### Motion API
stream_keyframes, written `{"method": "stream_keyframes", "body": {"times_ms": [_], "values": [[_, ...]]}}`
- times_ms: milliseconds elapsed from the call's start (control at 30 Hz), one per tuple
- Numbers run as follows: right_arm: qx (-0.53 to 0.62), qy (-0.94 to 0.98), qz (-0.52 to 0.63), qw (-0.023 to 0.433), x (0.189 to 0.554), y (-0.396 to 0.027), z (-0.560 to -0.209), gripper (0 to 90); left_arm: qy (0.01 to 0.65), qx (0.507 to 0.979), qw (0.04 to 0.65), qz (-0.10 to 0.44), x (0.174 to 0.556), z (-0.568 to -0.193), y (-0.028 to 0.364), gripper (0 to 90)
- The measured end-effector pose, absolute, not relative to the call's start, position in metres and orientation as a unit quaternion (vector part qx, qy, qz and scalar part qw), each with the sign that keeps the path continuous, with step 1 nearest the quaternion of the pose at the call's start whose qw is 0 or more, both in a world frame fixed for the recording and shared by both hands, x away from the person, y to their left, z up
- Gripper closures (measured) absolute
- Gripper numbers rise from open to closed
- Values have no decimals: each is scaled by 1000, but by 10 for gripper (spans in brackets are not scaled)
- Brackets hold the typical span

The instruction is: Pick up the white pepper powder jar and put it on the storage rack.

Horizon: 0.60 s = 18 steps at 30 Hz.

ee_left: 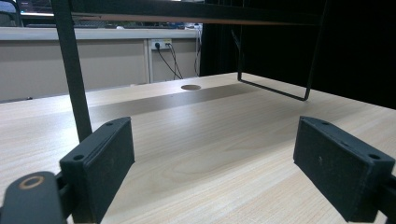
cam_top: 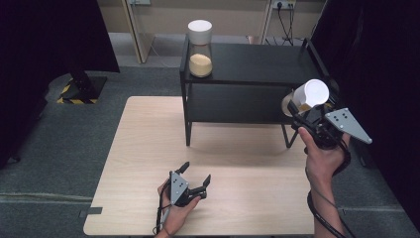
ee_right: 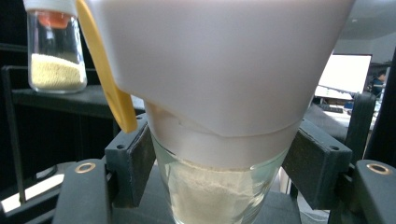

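1. At the right end of the black shelf [cam_top: 247, 64], your right gripper [cam_top: 303, 115] holds the jar [cam_top: 306, 97] tilted, fingers [ee_right: 128, 161] clamped just under its white lid [ee_right: 219, 60].
2. It looks like glass: stiff, smooth, fragile, rather heavy with powder. Keep the grip near the lid.
3. Your left gripper [cam_top: 194, 179] rests on the surface [cam_top: 148, 148], fingers apart, empty.

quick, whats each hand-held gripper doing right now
Left hand-held gripper: open, nothing between its jaws, resting on the table.
Right hand-held gripper: shut on the white-lidded jar of pale powder, off the table.

Jar [cam_top: 200, 48] on black shelf [cam_top: 257, 64]
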State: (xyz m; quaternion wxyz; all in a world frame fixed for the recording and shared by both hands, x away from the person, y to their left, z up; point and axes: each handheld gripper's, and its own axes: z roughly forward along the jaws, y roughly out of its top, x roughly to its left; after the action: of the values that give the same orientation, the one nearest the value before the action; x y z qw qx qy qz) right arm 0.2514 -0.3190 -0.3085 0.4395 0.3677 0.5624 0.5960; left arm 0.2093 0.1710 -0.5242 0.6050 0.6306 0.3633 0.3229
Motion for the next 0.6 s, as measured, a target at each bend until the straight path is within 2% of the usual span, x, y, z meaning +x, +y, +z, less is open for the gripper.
{"method": "stream_keyframes", "body": {"times_ms": [600], "values": [[364, 551, 599, 453, 266, -316, -271, 306, 365, 631, 605, 321, 210, -524, 171, 120]]}}
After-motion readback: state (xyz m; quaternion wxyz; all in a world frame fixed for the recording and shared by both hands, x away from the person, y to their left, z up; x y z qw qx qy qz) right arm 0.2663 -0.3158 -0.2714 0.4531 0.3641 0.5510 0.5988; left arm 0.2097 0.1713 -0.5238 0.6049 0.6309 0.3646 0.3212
